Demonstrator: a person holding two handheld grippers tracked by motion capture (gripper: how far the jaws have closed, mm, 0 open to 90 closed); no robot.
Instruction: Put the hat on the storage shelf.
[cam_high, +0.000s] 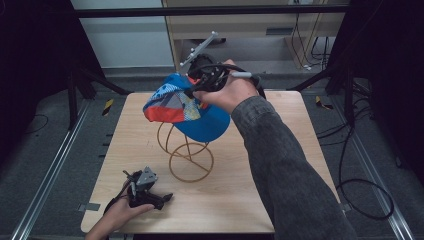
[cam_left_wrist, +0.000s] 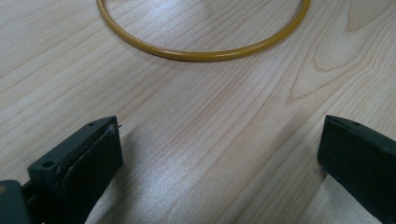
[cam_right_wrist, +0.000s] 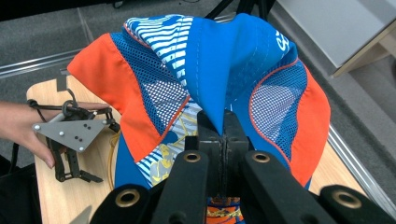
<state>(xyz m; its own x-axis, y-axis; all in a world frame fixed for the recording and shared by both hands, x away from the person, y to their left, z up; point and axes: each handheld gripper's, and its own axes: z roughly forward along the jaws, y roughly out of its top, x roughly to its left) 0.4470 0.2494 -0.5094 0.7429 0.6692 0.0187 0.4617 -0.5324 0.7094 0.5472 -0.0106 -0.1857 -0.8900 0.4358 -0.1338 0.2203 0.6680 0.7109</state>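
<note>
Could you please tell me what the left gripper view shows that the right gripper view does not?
Left gripper view alone: open jaws of the left hand-held gripper and the yellow wire stand's base ring. Right gripper view alone: right hand-held gripper shut on the blue, orange and striped mesh cap. Shared: the light wooden table.

1. The cap (cam_right_wrist: 205, 70) is seen to be made of cloth: smooth blue and orange panels, open mesh inserts and printed stripes.
2. The stand (cam_high: 185, 150) is formed of thin wire with a glossy mustard-yellow coat.
3. The table (cam_high: 280, 200) is surfaced in pale wood grain with a soft sheen.
4. The pads (cam_left_wrist: 93, 163) of the left gripper (cam_left_wrist: 219, 158) are shown as matt black, faintly textured.
</note>
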